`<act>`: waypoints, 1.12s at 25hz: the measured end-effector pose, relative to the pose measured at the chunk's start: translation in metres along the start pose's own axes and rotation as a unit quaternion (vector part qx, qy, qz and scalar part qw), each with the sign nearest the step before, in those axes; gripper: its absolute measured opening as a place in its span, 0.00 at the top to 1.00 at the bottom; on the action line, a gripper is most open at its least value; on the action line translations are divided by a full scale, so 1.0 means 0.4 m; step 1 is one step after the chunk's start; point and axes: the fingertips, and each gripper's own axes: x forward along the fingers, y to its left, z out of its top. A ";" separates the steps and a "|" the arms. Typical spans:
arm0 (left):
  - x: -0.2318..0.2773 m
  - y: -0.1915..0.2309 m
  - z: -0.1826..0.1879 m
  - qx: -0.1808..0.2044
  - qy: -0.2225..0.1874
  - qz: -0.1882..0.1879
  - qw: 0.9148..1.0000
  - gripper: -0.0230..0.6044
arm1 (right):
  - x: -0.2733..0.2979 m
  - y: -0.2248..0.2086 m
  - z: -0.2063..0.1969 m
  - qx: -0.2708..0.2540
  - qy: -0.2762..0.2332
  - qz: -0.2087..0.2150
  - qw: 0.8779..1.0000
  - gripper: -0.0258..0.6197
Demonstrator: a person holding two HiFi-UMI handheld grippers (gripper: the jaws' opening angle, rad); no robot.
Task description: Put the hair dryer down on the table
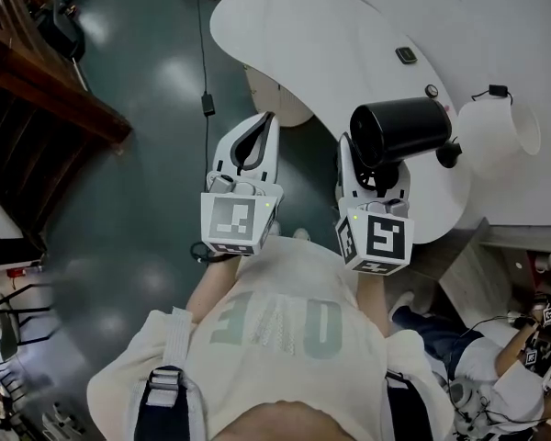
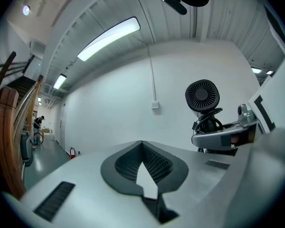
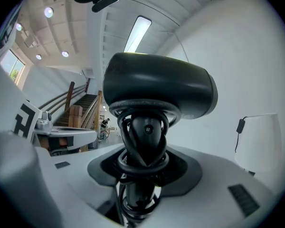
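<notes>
My right gripper [image 1: 376,168] is shut on the handle of a black hair dryer [image 1: 399,129]. The dryer's barrel lies sideways above the jaws, over the near edge of the white table [image 1: 312,35]. In the right gripper view the hair dryer [image 3: 159,87] fills the middle, its black cord wound around the handle between the jaws of the right gripper [image 3: 142,175]. My left gripper [image 1: 268,118] hovers over the floor left of the table, shut with nothing in it. The left gripper [image 2: 142,142] shows its tips touching, and the hair dryer [image 2: 202,96] shows its rear grille at the right.
On the table lie a small dark object [image 1: 405,55], a round knob [image 1: 432,91], a black plug [image 1: 498,91] and a white cone-shaped piece [image 1: 500,127]. A wooden staircase [image 1: 46,90] stands at the left. Another person [image 1: 477,356] sits at the bottom right.
</notes>
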 end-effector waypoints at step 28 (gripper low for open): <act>0.097 0.222 0.078 0.017 -0.076 0.003 0.997 0.96 | 0.184 0.027 0.056 -0.033 -0.025 -0.039 0.998 0.64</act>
